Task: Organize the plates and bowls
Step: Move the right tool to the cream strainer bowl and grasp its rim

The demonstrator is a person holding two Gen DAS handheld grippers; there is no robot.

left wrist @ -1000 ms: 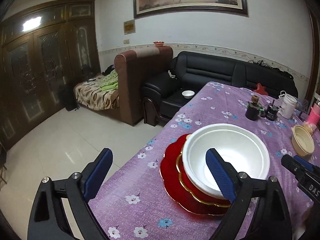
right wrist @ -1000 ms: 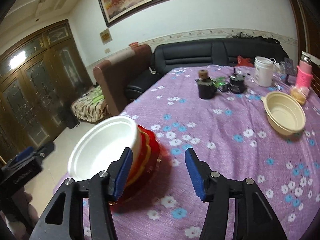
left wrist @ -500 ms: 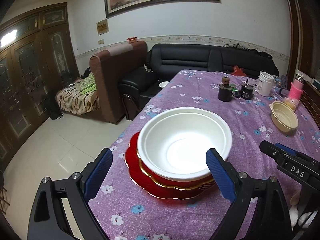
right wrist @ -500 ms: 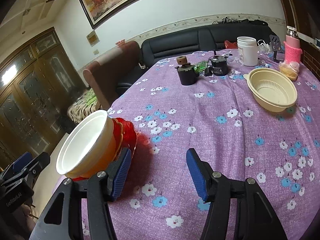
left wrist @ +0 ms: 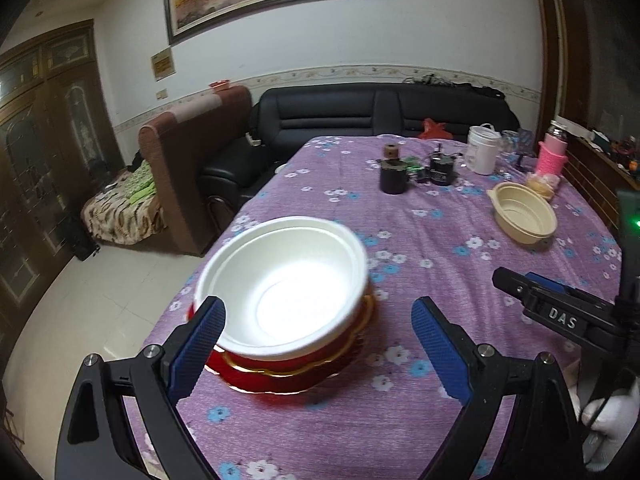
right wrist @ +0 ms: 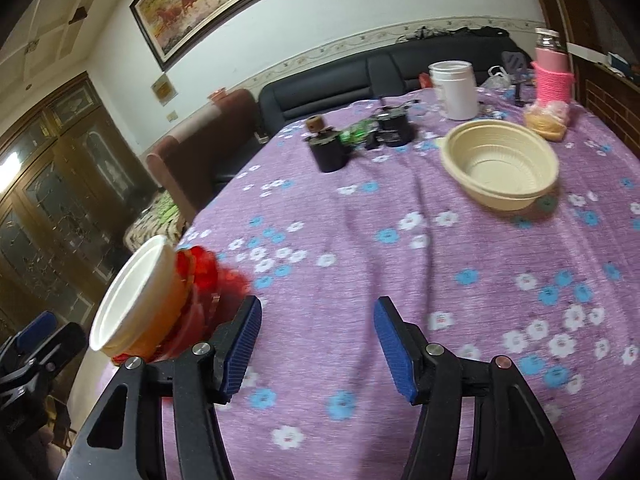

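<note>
A white bowl (left wrist: pixel 284 284) sits on a stack of red gold-rimmed plates (left wrist: pixel 296 372) near the table's left front corner. My left gripper (left wrist: pixel 316 344) is open and empty, just short of the stack, its left finger by the bowl's rim. The stack also shows at the left of the right wrist view, the white bowl (right wrist: pixel 136 300) over the red plates (right wrist: pixel 204 272). A cream bowl (right wrist: pixel 500 164) stands alone far right; it also shows in the left wrist view (left wrist: pixel 524 212). My right gripper (right wrist: pixel 316 340) is open and empty over bare cloth, right of the stack.
The purple flowered tablecloth (right wrist: pixel 400 248) covers the table. At the far end stand a black cup (right wrist: pixel 330 152), a black pot (right wrist: pixel 394 128), a white tub (right wrist: pixel 456 88) and a pink bottle (right wrist: pixel 554 76). The left table edge drops to the floor (left wrist: pixel 100 300).
Both grippers have swung right and pulled back a little. The stack has slid left in both views and the cream bowl has come closer in the right view. Both stay open.
</note>
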